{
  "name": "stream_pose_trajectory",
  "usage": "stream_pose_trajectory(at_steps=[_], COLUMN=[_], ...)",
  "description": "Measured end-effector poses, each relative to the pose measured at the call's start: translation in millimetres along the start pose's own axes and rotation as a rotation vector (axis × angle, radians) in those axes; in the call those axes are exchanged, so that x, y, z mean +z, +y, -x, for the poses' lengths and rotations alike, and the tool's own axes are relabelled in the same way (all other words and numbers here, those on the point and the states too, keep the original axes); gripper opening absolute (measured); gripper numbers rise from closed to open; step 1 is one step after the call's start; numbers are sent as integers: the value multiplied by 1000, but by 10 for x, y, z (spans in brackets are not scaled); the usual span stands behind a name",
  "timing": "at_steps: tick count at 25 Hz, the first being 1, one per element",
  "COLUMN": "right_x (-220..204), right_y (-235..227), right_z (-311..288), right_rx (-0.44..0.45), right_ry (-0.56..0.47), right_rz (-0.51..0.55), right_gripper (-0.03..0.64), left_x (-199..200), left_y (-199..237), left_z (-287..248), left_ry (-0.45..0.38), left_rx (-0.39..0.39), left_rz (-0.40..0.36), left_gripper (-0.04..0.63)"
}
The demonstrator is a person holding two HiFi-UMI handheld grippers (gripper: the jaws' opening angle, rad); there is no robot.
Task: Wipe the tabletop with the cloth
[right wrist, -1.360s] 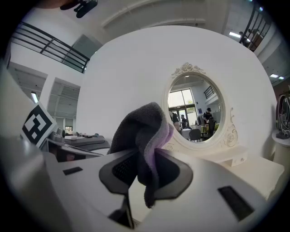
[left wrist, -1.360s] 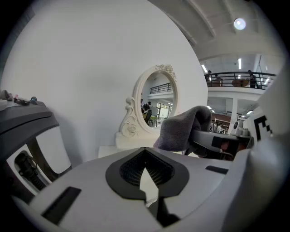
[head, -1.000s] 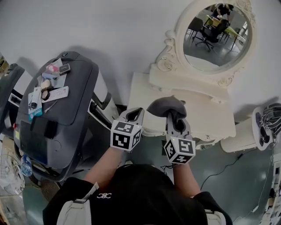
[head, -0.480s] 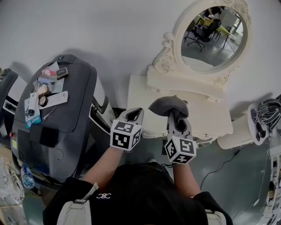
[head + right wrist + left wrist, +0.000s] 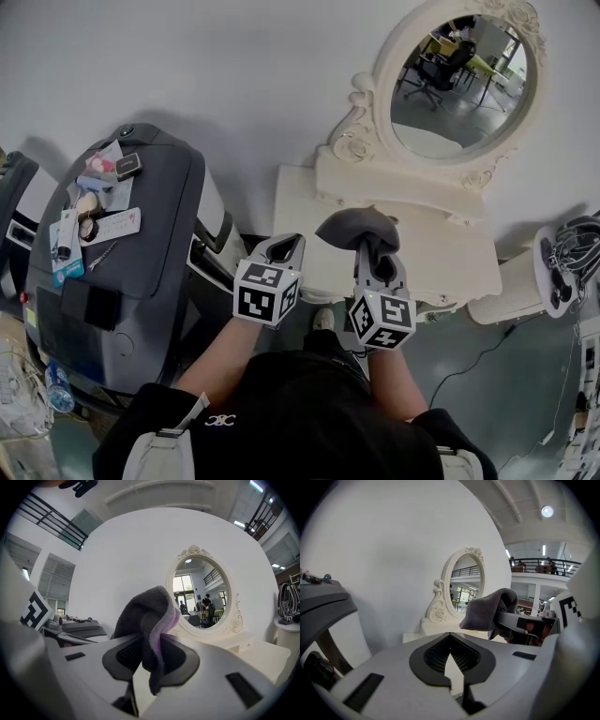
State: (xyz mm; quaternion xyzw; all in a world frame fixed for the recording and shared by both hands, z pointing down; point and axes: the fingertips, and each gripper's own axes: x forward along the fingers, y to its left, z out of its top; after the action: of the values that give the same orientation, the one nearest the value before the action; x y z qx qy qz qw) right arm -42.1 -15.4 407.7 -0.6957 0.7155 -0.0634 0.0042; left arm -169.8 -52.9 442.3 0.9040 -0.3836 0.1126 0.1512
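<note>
One grey cloth [image 5: 359, 228], bunched with a purple edge showing, is sticking up from the right gripper [image 5: 374, 257], which is pinching it. Beside it, the left gripper [image 5: 284, 247] is holding its jaws together on nothing.

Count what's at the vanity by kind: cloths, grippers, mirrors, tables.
cloth: 1
grippers: 2 (left gripper, right gripper)
mirror: 1
table: 1
total: 5
</note>
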Motion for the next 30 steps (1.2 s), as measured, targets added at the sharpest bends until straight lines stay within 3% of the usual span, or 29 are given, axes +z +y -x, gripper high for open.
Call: stream_pose_trajectory(at_steps=[16, 21, 30], right_x=[486, 991, 2299], right_y=[-695, -894, -1045], right_z=[-1371, -1901, -2700], right_rx=[72, 102, 124], right_ry=[-47, -122, -313], right_rz=[-4, 61, 128], right_gripper=[86, 86, 86], left_x=[613, 767, 986], left_y=[203, 231, 252], left_z=[-1118, -1431, -1823], left_ry=[-4, -6, -22], left_rx=[79, 124, 195], left_rz=[4, 14, 29], left_gripper=[0, 0, 0])
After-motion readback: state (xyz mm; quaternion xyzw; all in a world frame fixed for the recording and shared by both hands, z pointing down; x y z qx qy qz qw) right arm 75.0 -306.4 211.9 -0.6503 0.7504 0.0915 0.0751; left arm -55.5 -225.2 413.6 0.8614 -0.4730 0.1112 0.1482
